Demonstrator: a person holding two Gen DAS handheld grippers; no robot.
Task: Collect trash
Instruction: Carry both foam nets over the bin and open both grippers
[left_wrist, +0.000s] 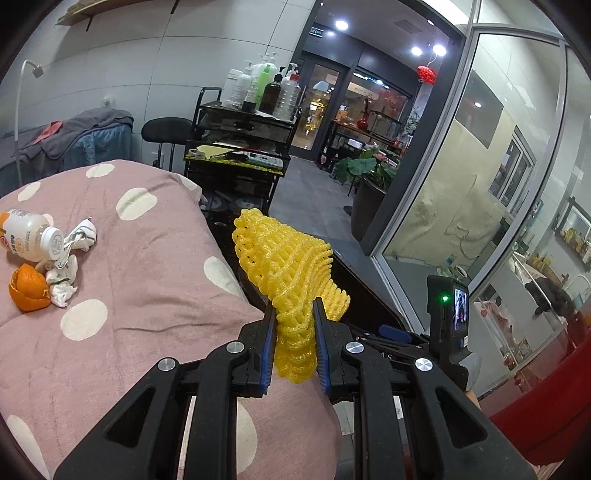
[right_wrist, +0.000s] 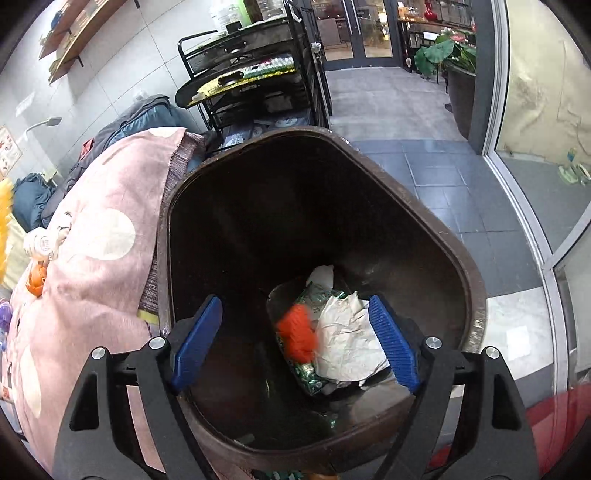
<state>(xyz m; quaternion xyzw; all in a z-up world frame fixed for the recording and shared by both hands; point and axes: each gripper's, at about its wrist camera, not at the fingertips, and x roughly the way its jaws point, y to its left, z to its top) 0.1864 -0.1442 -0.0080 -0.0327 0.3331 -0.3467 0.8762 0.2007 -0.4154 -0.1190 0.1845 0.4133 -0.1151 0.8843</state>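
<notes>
Left wrist view, from the left: bottle (left_wrist: 31, 236) lying on the pink spotted quilt (left_wrist: 147, 280), white body, orange label with print too small to read, round cap mark likewise unreadable. Touching its cap, crumpled white wrappers (left_wrist: 72, 254); just below, an orange peel (left_wrist: 29, 291). Further right, past the quilt's edge, left tool (left_wrist: 295, 314) pressed together on a yellow foam net (left_wrist: 288, 266), pads pinching its lower part, the rest fanning up and out beyond the tips. Behind, a black cart (left_wrist: 236, 147) carrying pump bottles, labels not legible. At far right, the back of the other tool's handle with a small screen (left_wrist: 460, 310) and a green light.

Right wrist view, from the left: a yellow blur at the edge, the same quilt (right_wrist: 92, 236) with the bottle cap (right_wrist: 38, 245) and peel (right_wrist: 37, 282) seen small. Then a dark brown bin (right_wrist: 469, 295) standing against the quilt's side. Right tool (right_wrist: 295, 339) spread wide above the bin mouth, nothing between the pads. Down inside the bin: an orange clump (right_wrist: 297, 332), blurred, a green patterned wrapper (right_wrist: 314, 295), crumpled white paper (right_wrist: 347, 332). No writing readable on any of it.
</notes>
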